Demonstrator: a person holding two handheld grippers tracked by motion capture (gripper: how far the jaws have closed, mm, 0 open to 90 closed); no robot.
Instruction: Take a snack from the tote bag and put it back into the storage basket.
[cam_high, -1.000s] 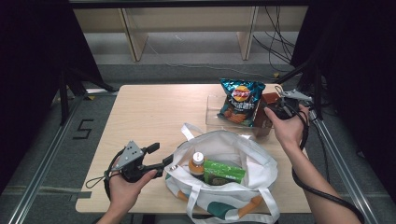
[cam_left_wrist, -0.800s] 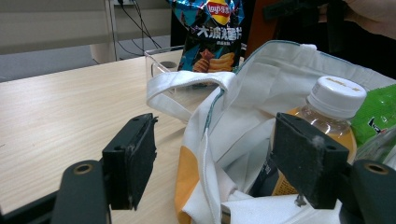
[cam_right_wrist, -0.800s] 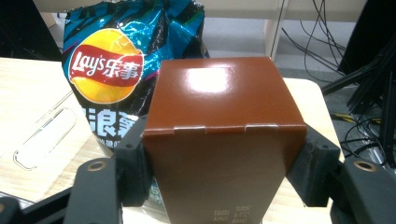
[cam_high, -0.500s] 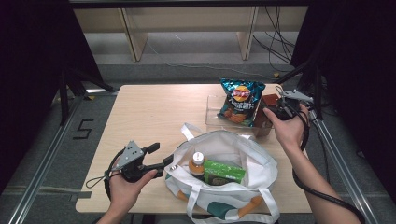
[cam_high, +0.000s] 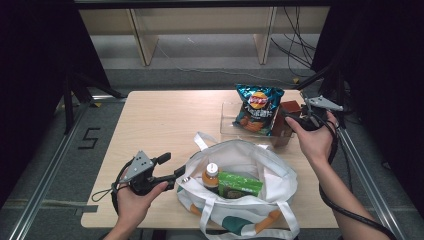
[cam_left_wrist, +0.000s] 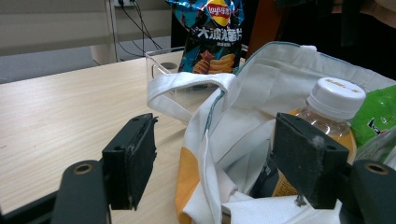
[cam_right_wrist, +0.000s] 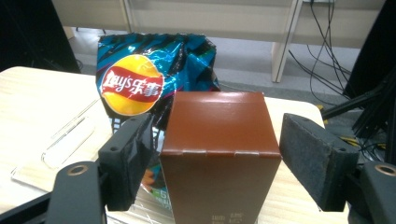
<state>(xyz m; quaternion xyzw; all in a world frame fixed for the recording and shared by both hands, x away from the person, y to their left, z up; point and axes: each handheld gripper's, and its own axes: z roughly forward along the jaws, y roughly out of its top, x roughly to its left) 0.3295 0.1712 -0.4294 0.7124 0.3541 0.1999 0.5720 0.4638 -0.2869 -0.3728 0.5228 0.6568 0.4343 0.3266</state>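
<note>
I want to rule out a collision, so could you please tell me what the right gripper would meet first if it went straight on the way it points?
Probably the tall brown cardboard carton, standing between the open jaws of the right gripper, pads apparently not touching.

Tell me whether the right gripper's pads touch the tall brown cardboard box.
Apart. The right gripper view shows the tall brown cardboard box between the right gripper's pads, with a gap each side.

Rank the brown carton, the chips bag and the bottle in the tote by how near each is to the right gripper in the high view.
From the right gripper:
1. Brown carton, between its open jaws.
2. Chips bag, just beyond the carton, in the clear bin.
3. Bottle, inside the tote, toward the person.
</note>
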